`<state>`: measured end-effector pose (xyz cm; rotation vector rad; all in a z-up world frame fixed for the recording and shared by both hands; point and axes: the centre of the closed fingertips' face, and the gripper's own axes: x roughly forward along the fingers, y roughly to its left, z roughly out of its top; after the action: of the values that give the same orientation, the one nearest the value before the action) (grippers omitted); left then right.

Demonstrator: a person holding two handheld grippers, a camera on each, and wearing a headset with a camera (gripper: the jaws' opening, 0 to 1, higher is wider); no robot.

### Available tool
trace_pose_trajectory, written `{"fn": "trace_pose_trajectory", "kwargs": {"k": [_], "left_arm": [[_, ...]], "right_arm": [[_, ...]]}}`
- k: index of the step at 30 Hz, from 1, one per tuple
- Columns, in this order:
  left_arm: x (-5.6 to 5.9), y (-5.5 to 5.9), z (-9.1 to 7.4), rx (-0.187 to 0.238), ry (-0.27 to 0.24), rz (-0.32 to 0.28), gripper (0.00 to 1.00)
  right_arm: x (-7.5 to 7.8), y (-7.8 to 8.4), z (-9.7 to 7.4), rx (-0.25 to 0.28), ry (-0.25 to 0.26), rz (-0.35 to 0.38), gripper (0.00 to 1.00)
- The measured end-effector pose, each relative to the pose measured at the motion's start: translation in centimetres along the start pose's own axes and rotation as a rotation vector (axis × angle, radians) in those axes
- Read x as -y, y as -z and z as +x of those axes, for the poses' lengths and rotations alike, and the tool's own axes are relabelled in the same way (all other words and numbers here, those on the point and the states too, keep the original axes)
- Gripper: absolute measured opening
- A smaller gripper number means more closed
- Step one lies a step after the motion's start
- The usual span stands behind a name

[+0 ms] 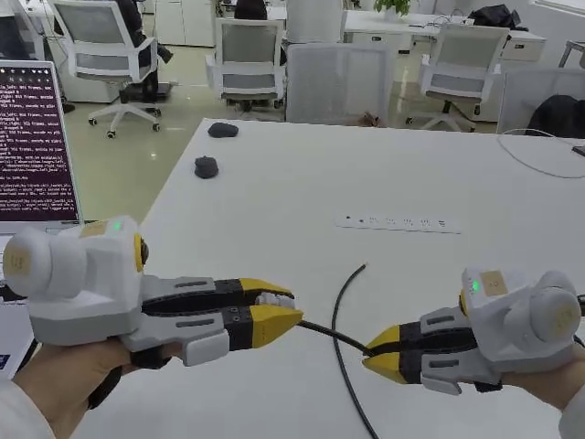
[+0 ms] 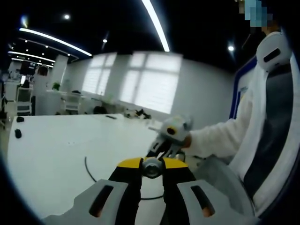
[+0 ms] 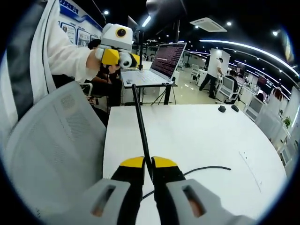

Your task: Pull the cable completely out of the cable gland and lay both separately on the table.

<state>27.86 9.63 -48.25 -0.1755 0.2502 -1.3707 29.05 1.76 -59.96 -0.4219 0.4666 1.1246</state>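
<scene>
At the far left edge of the head view stands an open laptop (image 1: 32,137) with lines of text on its screen. Beside it a hand holds the left gripper (image 1: 291,307) above the white table (image 1: 274,210). Its yellow-tipped jaws are clamped on the cable gland (image 1: 272,300), which is held off the tabletop. In the left gripper view the gland (image 2: 152,167) shows as a round metallic piece pinched between the two tips. Farther back on the table lie two dark mice (image 1: 207,166), well apart from the work. From the left jaws the black cable (image 1: 322,332) runs in a straight stretch to the right gripper (image 1: 368,353), whose jaws are closed on the cable itself. The right gripper view shows the tips pressed together around the cable (image 3: 149,166), which leads straight up to the left gripper (image 3: 117,52). The rest of the cable lies on the table in a loose curve, passing under the taut stretch between the two grippers, with its free end pointing toward a white power strip (image 1: 398,223) lying flat farther back. The right gripper is held by a hand at the right edge of the head view, also above the table.
</scene>
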Motion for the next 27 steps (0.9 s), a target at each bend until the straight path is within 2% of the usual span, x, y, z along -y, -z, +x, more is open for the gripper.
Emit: {"fn": "trace_pose_trajectory", "kwargs": {"k": [3, 6, 9, 11, 18, 27], "left_arm": [[-0.2, 0.3, -0.1, 0.002, -0.005, -0.013, 0.16], [-0.5, 0.9, -0.2, -0.003, -0.014, -0.028, 0.16], [-0.8, 1.4, -0.5, -0.006, -0.021, -0.048, 0.17], [-0.9, 1.6, -0.6, -0.007, -0.024, -0.056, 0.17], [-1.7, 2.1, -0.6, -0.014, -0.032, -0.08, 0.17], [-2.8, 3.0, -0.6, -0.021, -0.047, -0.106, 0.17]], "right_arm": [[0.9, 1.1, 0.6, -0.021, 0.03, 0.011, 0.04], [1.8, 3.0, 1.7, -0.062, 0.061, 0.038, 0.04], [2.2, 4.2, 2.8, -0.085, 0.069, 0.053, 0.05], [2.6, 5.5, 3.9, -0.122, 0.073, 0.058, 0.05], [3.0, 8.3, 6.6, -0.171, 0.052, 0.111, 0.05], [2.4, 11.9, 8.6, -0.256, 0.018, 0.144, 0.07]]}}
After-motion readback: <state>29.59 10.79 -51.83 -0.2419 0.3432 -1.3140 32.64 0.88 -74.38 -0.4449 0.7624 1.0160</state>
